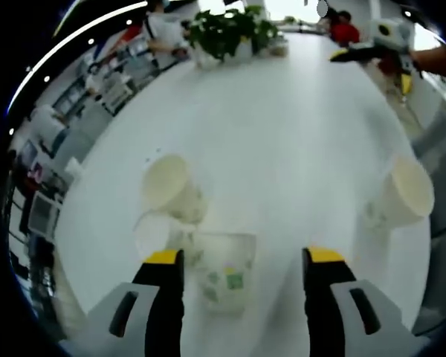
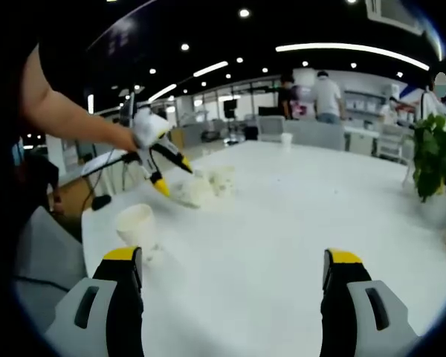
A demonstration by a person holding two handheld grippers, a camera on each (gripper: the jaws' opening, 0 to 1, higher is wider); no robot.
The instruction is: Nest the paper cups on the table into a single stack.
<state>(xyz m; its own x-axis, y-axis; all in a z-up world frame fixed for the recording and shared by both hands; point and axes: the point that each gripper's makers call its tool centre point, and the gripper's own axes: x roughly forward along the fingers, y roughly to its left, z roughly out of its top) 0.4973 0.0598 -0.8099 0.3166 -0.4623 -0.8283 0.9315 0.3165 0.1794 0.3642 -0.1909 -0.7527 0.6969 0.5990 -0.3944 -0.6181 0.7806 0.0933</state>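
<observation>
Several white paper cups stand apart on the white table (image 1: 297,141). One cup with green print (image 1: 227,279) sits between the wide-apart jaws of my open left gripper (image 1: 244,256), nearer the left jaw and not clamped. Two more cups (image 1: 166,186) (image 1: 154,232) crowd just beyond it on the left. A fourth cup (image 1: 401,195) is off to the right. In the right gripper view, my open right gripper (image 2: 233,256) holds nothing. A single cup (image 2: 137,223) stands ahead on its left, and the left gripper (image 2: 172,177) hovers over the cluster of cups (image 2: 201,187).
A potted plant (image 1: 227,33) stands at the table's far end, also visible as the plant (image 2: 435,156). The right gripper (image 1: 342,55) hangs over the far right edge. Another small cup (image 2: 285,138) sits at the distant table end. People stand in the background. A chair (image 2: 37,253) is by the table.
</observation>
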